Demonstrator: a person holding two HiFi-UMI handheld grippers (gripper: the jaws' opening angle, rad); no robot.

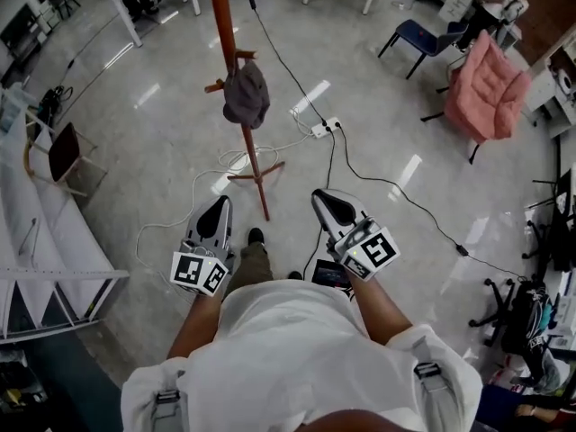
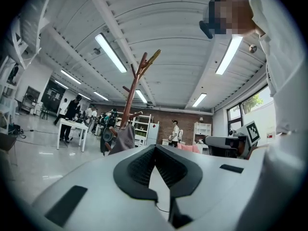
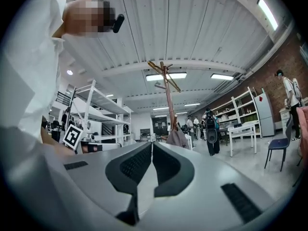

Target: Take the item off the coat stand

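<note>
Grey cap (image 1: 246, 95) hangs on a side peg of the coat stand (image 1: 224, 27), part-way up the red-brown pole and clear of the floor (image 1: 162, 124). The stand is far from you and slightly left of centre. One of its feet runs near, ending between your two claws.

Your left claw (image 1: 218, 204) is held low in front of your body, left of that foot, with its jaws pressed together and nothing between them. Your right claw (image 1: 323, 197) is on the right at about the same height, also closed and empty. Both point far, toward the stand, and neither touches the cap or the pole.

In the left gripper view the left claw (image 2: 155, 149) shows its dark pads meeting, and the cap (image 2: 124, 138) sits just above and left of the tips, on the stand (image 2: 135, 87). In the right gripper view the right claw (image 3: 152, 147) is closed too, with the cap (image 3: 178, 138) just right of the tips, low on the stand (image 3: 168, 96).

On the floor a power strip (image 1: 326, 128) lies right of the stand, and a black cable (image 1: 409, 203) trails off to the right. A pink armchair (image 1: 490, 84) and a blue chair (image 1: 423, 36) are far right. White shelving (image 1: 45, 241) is on the near left.
</note>
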